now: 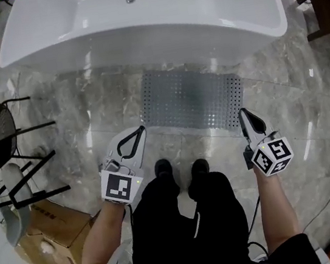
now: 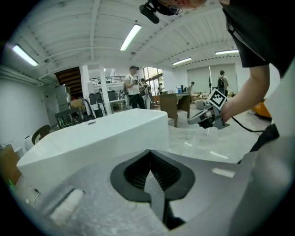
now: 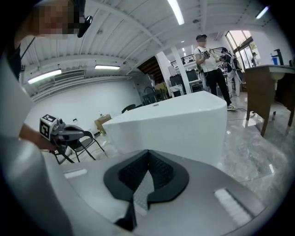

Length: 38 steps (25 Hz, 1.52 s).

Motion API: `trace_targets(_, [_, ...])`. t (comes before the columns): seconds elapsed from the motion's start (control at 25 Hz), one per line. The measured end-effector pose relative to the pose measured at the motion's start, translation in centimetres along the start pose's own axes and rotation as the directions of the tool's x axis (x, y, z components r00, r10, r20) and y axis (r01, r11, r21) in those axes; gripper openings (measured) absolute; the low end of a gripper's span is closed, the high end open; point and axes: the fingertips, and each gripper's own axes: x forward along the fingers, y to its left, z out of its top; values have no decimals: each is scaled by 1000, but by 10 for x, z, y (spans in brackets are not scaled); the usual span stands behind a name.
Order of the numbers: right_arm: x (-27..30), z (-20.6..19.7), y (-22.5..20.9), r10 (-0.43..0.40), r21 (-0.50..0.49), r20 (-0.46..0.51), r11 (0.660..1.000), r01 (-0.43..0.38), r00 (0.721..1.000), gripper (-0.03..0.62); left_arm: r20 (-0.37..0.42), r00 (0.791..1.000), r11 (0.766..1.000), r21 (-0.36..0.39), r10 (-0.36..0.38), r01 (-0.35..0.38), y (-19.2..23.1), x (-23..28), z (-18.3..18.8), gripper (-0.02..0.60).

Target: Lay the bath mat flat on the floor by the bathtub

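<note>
The tub (image 1: 136,22) beyond both grippers runs off the head view's top edge, and the chair (image 1: 8,152) left of the left gripper (image 1: 142,128) is cut by the side. The right gripper (image 1: 241,112) overlaps the mat's (image 1: 191,100) near corner. In both gripper views each gripper's own body blocks whatever lies beneath it, so the mat doesn't show there. The people (image 2: 133,87) past the tub are too small to make out.
</note>
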Motion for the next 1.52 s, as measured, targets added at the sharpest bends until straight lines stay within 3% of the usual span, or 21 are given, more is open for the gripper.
trace_targets(0.16, [-45,60,58,75,-11,3,997,-75,997,0,31,999,996,-86,11,-8,-4,-49,73,6])
trace_targets(0.32, [-93,107,107,137,-12,13,990,-137,990,14,89,996,995,-96,-3,12,-21,-91,141,6])
trace_targets(0.52, [-150,133,163,204,-31,19,979,-203,979,32,128,992,993,-114,-15,30,-44,-142,199,6])
trace_targets(0.72, [-201,154,179,194,-27,55,981,-193,980,61,175,985,991,-130,6,17,-61,-179,250,6])
trace_targets(1.0, [-264,198,198,190,-50,162,982,-184,968,66,210,977,998,-43,-42,52,-101,-225,288,6])
trace_targets(1.12, [-286,215,205,187,-64,204,982,-178,961,64,231,972,995,-75,-39,58,-108,-235,299,6])
trace_targets(1.36, [-304,242,231,199,-128,231,977,-173,952,61,268,963,980,-200,38,18,-94,-248,321,6])
trace_targets(1.52, [-298,271,256,208,-135,279,975,-177,937,23,294,956,978,-204,26,36,-84,-256,335,6])
